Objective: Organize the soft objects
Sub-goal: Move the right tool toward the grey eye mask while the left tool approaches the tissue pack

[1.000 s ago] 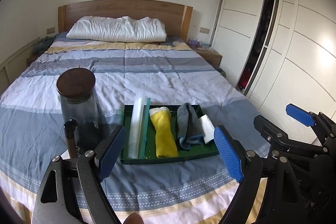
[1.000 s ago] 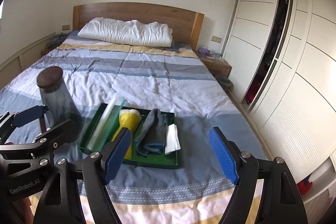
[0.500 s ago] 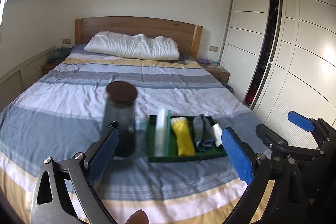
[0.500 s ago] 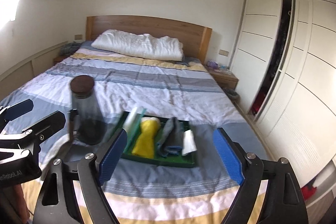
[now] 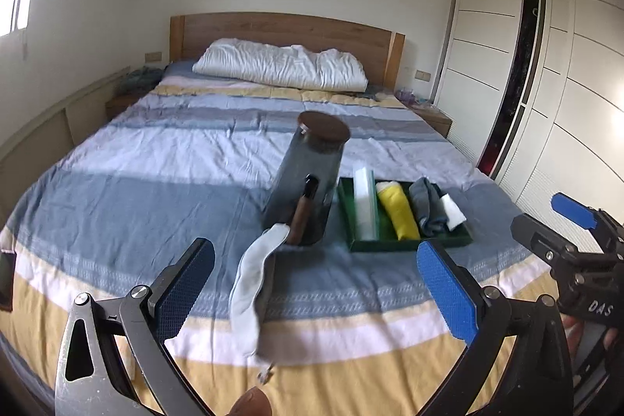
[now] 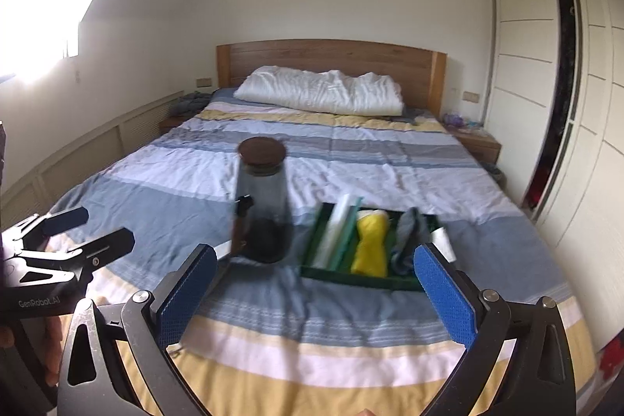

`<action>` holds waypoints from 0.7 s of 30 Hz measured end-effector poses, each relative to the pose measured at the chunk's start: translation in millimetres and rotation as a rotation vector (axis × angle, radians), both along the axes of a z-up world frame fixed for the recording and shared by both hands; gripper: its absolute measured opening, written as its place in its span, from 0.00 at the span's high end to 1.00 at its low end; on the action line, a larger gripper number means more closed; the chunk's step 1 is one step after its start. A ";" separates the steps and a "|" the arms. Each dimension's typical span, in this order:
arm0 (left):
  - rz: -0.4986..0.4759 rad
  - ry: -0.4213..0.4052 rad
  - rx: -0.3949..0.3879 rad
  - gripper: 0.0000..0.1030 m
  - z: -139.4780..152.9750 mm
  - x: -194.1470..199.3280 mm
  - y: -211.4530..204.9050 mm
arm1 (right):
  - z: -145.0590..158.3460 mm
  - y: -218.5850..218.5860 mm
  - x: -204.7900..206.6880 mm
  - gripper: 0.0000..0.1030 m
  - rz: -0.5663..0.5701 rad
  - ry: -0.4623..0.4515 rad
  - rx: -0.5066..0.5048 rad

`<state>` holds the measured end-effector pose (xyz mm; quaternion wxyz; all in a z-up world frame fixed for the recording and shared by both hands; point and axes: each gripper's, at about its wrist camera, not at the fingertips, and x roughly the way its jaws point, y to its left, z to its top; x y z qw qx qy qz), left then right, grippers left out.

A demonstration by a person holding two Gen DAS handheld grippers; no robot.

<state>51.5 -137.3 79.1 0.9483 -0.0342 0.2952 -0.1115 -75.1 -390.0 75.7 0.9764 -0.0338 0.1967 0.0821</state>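
Note:
A green tray [image 5: 390,245] lies on the bed and holds a rolled yellow cloth [image 5: 399,211], a grey cloth [image 5: 427,207], a small white roll [image 5: 452,211] and a long pale piece [image 5: 364,205]. Left of it stands a dark glass jar [image 5: 308,182] with a brown lid. A pale grey cloth [image 5: 249,279] lies in front of the jar. My left gripper [image 5: 316,283] hangs short of that cloth, its jaws opening with nothing between them. My right gripper [image 6: 316,295] hovers before the tray [image 6: 351,277] and jar [image 6: 265,201], jaws also opening and empty.
The striped bedspread [image 5: 156,182] stretches back to a white pillow [image 5: 280,69] and a wooden headboard [image 5: 288,30]. White wardrobe doors [image 5: 565,104] line the right side. A brown-handled tool [image 5: 302,213] leans on the jar. Each gripper shows at the edge of the other's view.
Both grippers have drawn back from the bed, so the tray and jar look smaller. The pale grey cloth has come into the left view. Both pairs of jaws stand wider.

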 end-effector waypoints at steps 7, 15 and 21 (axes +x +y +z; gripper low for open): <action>0.039 0.014 0.023 0.01 -17.3 -15.4 31.3 | -9.3 25.7 -1.9 0.00 0.071 0.024 0.008; 0.093 0.079 0.048 0.01 -48.1 -30.5 71.0 | -30.5 52.0 4.9 0.00 0.101 0.104 0.032; 0.102 0.129 0.070 0.01 -67.0 -36.6 92.3 | -33.7 80.6 18.7 0.00 0.118 0.179 0.070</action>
